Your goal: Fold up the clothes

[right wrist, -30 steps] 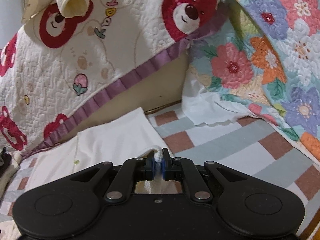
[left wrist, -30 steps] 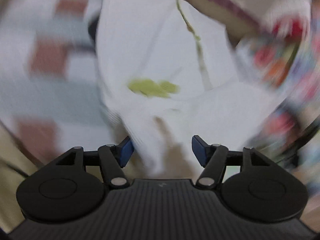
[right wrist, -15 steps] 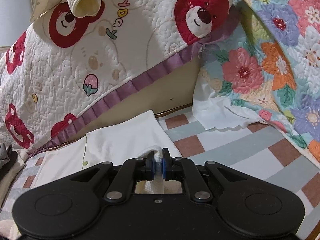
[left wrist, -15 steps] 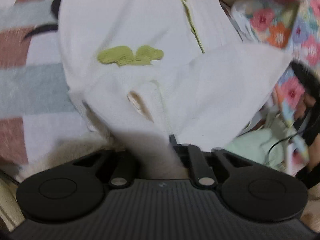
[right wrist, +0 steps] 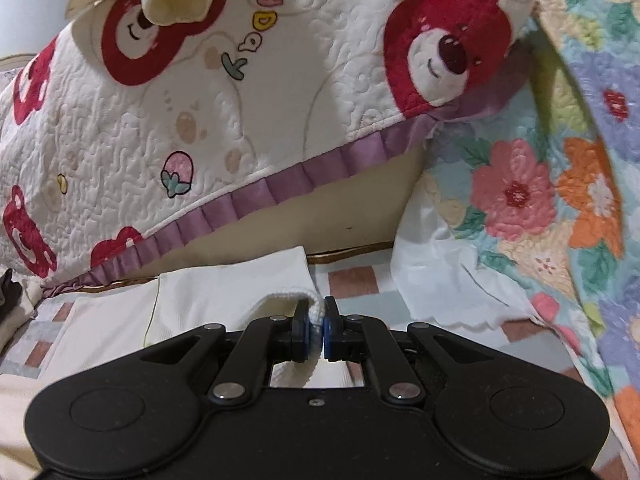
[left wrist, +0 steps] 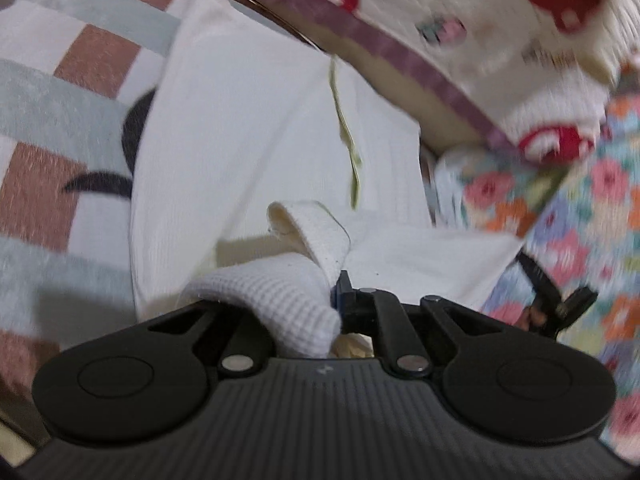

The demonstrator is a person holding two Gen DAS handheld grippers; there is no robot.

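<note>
We have 2 hand-held grippers on 1 piece of clothing. The white waffle-knit garment with a yellow-green trim line (left wrist: pixel 256 132) lies spread on the checked brown, grey and white blanket (left wrist: pixel 60 92), its far end close against the bear-print quilt with a purple ruffled border (right wrist: pixel 248 112).

The left gripper (left wrist: pixel 334 308) is clamped on a bunched fold of that white knit; cloth drapes over its left finger and hides it, so we judge the grip from the pinched fabric and the one blue pad showing. The right gripper (right wrist: pixel 316 330) stands narrow, its 2 blue pads pressed on a ribbed white edge of the garment.

What the coming move turns on: from both grippers the body of the garment stretches forward and away, its long axis running from our hands towards the quilt. The held edges are the near ones, lifted a little, so a fold would carry them along that axis over the flat far part. Neither hand is clearly nearer; each holds its own spot on the near edge.

Hard to make out: the left view is blurred at its rim, the garment's near end is cut off under both gripper bodies, and we cannot tell how many layers already lie folded. A floral quilted cover (right wrist: pixel 560 208) bounds the right side.
</note>
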